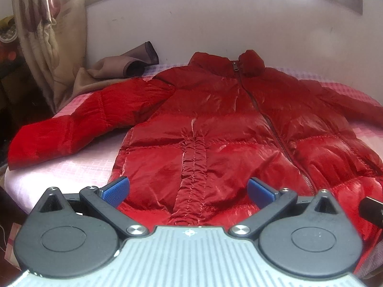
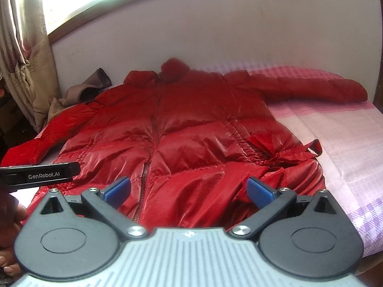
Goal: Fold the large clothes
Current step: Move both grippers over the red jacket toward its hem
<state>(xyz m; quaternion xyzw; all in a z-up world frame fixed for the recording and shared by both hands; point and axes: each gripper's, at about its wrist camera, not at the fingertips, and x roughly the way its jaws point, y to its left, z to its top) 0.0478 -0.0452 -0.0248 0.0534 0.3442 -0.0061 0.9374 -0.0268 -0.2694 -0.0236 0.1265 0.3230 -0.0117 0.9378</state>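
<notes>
Red puffer jacket (image 1: 215, 124) (hem hidden behind tongs (image 1: 189, 192))

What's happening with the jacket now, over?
Left gripper and right gripper open, empty. Shiny red puffer jacket flat, zipped, unfolded. Crumpled tan cloth beside one sleeve.

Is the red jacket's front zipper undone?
No, the red jacket lies flat on the bed with its zipper closed up to the collar.
</notes>
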